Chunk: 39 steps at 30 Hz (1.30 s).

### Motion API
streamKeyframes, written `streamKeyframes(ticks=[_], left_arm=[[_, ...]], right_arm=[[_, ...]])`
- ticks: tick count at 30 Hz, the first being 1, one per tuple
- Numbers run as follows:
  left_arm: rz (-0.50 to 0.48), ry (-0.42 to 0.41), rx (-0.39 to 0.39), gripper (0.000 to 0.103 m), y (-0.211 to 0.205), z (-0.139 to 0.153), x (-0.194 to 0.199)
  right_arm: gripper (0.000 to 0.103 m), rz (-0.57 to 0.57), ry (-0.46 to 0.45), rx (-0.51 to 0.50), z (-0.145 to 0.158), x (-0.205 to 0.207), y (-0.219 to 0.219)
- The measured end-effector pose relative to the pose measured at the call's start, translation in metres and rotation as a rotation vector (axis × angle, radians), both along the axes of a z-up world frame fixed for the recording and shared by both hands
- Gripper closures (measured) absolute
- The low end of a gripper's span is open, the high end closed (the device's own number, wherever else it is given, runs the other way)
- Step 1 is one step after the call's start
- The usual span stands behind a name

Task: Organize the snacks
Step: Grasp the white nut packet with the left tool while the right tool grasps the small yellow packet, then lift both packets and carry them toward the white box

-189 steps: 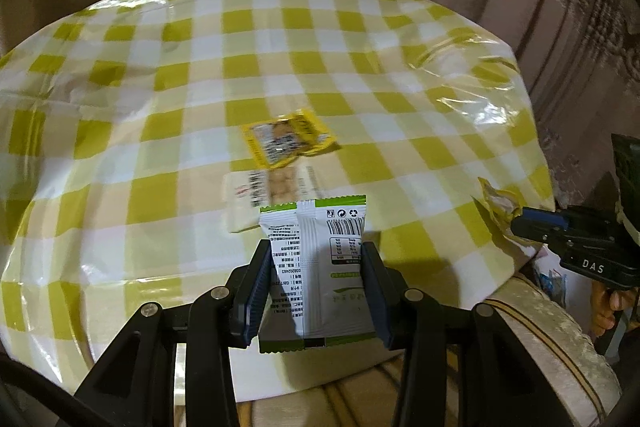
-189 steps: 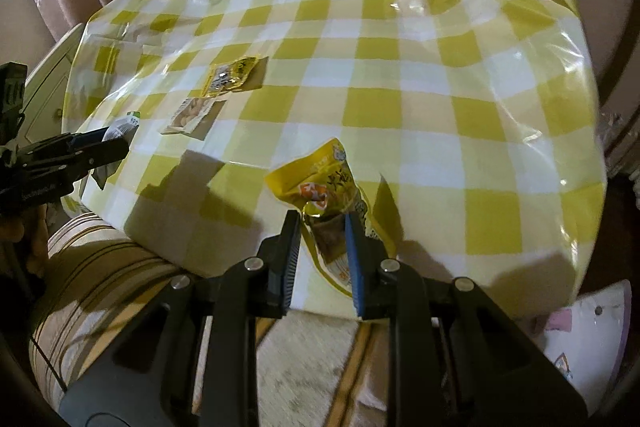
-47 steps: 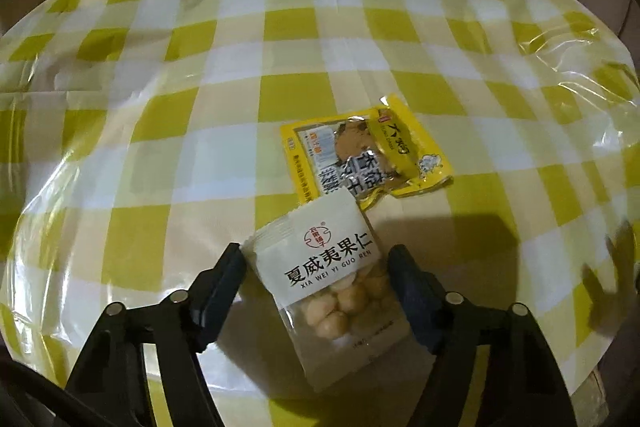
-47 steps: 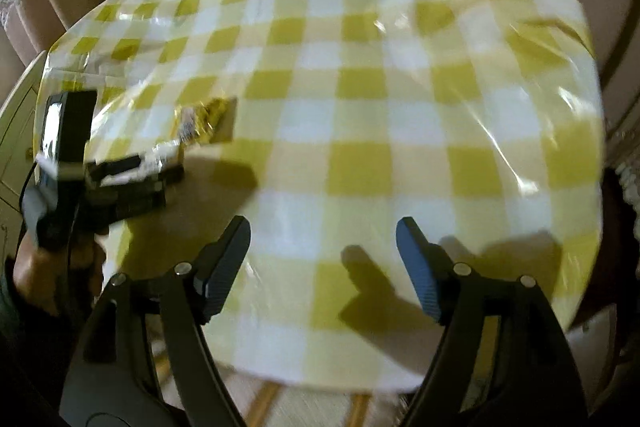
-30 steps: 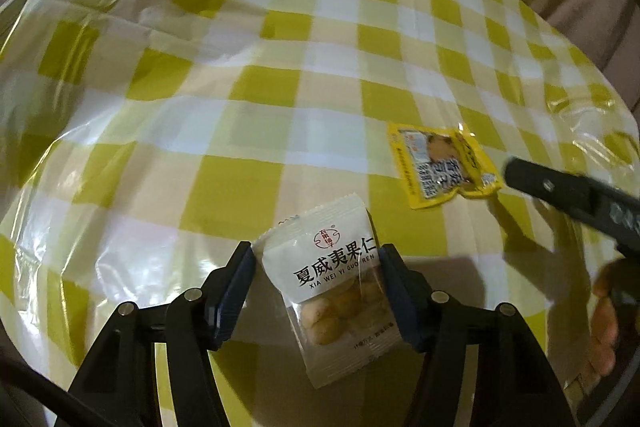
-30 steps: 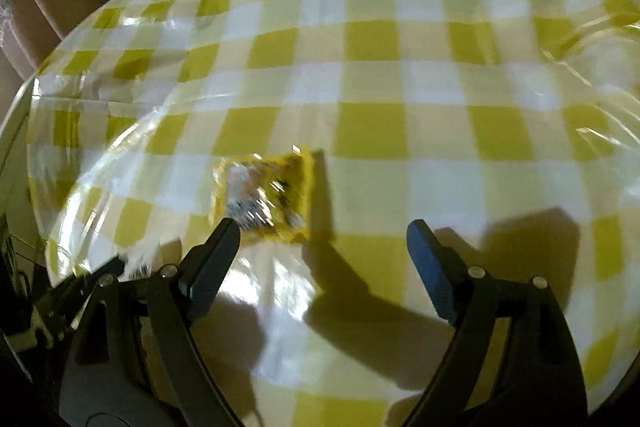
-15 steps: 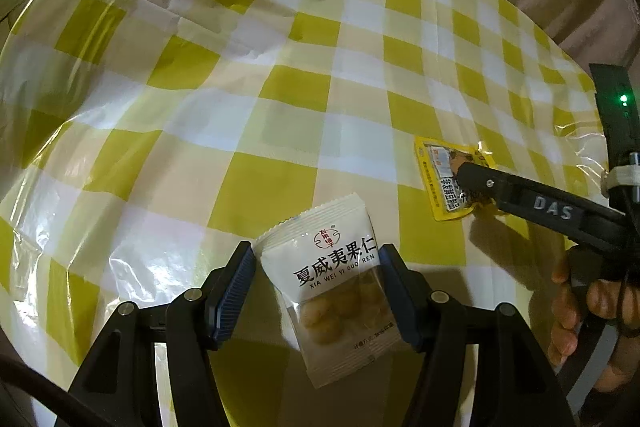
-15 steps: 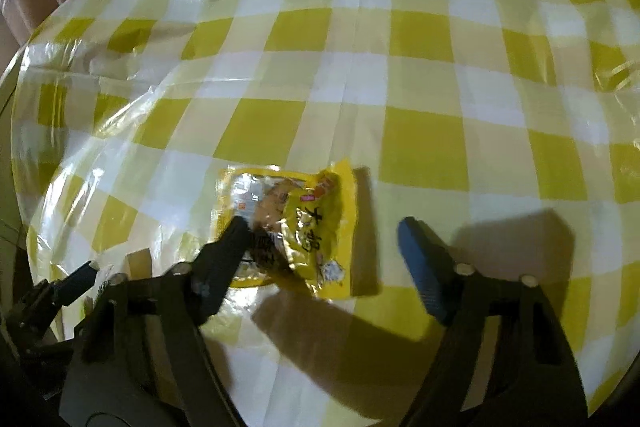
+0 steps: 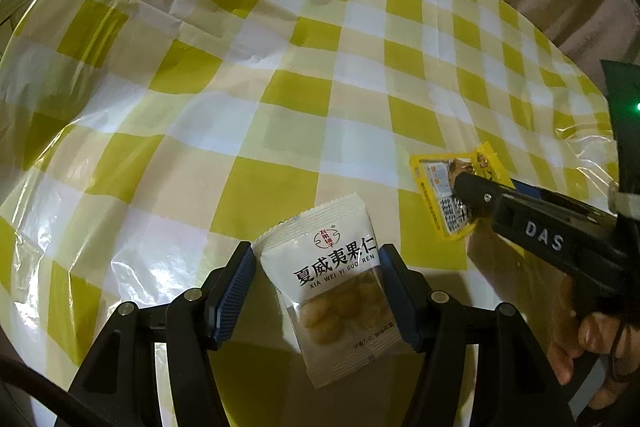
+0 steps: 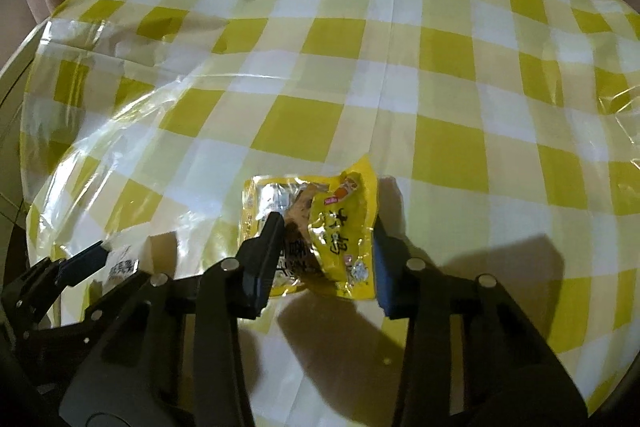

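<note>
White snack packet (image 9: pixel 336 291): you can read "夏威夷果仁" in black, with "XIA WEI YI GUO REN" under it and a red round logo above; the logo's characters are too small to make out. Right gripper (image 9: pixel 466 205) body reads "DAS" in white. Yellow snack packet (image 10: pixel 320 227) has dark Chinese characters and a barcode label, too crumpled to read.

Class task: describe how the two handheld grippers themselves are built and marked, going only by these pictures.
Left gripper: black angular arms with silver screws, blue ribbed pads. Right gripper: the same build; its black body carries white letters DAS, and a green light glows on a dark block above it.
</note>
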State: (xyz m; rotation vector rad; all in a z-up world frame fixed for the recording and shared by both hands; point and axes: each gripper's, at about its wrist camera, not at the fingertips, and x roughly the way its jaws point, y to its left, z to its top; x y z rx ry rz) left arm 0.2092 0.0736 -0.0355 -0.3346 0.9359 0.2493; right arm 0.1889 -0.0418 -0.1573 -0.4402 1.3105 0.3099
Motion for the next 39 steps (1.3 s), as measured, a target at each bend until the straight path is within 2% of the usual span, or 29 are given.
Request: streamKeyframes(ticks=[14,39], left_arm=[[-0.032,-0.033,0.039,0.04,-0.015,0.016,-0.005],[-0.153,-0.093,0.047,0.04,-0.072,0.048,-0.043]], right_arm=[[0.08,-0.012,-0.009,0.024,0.039,-0.036,-0.02],[0.082,-0.073,-0.064,0.033,0.111,-0.097,-0.075]])
